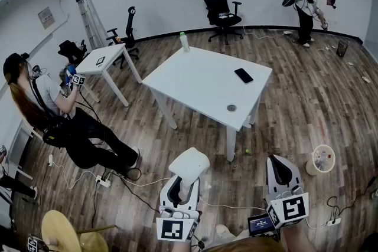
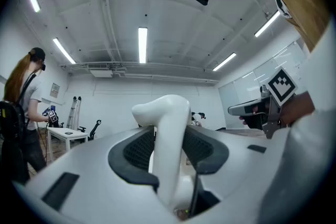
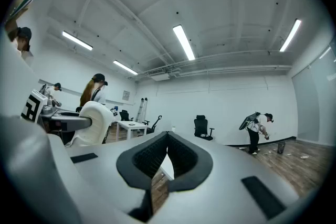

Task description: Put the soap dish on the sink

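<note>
The soap dish is a white, curved, smooth piece held out over the wooden floor near the bottom of the head view. My left gripper is shut on it, with the dark pads pressed to both sides of its stem. In the left gripper view the soap dish rises between the jaws and fills the middle. My right gripper is level beside it on the right, shut with nothing between its jaws. The right gripper view shows its own jaws meeting at the tips and the soap dish off to the left. No sink is in view.
A white table stands ahead with a phone, a bottle and a small round item. A seated person is at left, another person far right. A small bucket and cables lie on the floor.
</note>
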